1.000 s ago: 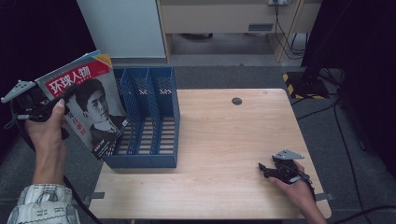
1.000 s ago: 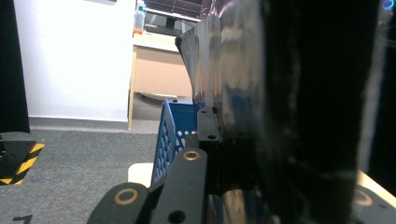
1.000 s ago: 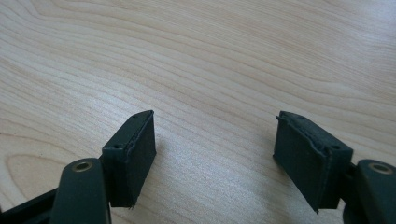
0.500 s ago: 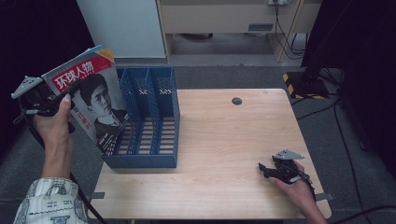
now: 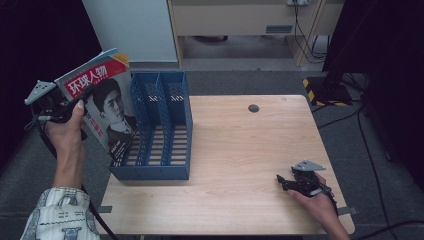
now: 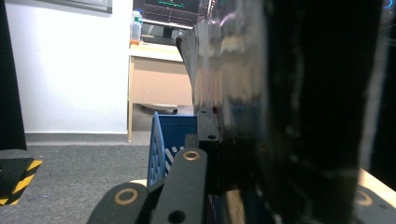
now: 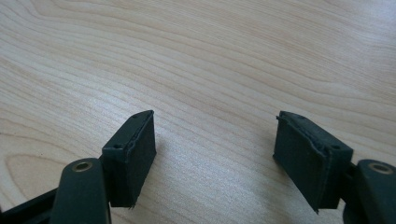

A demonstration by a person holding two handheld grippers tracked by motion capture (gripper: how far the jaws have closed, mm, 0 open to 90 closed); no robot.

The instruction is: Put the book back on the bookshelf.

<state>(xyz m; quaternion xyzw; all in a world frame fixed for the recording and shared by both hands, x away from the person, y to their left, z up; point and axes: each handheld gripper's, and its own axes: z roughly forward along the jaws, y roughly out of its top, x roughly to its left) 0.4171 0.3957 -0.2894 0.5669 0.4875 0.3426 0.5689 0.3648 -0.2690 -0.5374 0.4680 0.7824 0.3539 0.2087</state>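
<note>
Magazine (image 5: 102, 107) nearer the blue rack (image 5: 160, 130), clamped by left claw (image 5: 75, 102).

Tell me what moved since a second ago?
The left gripper, shut on the magazine, carried it right, closer to the blue rack, and stood it more upright. The right gripper stayed open on the table; the rack did not move.

High view: fixed above the person's side, looks forward and down over the whole wooden table (image 5: 240, 150), fairly far off.
Left gripper view: rides the gripper, looks level along its jaws, very near the magazine (image 6: 299, 116).
Right gripper view: looks down, close on the tabletop.
Shared: blue file rack (image 5: 160, 125); table.
</note>
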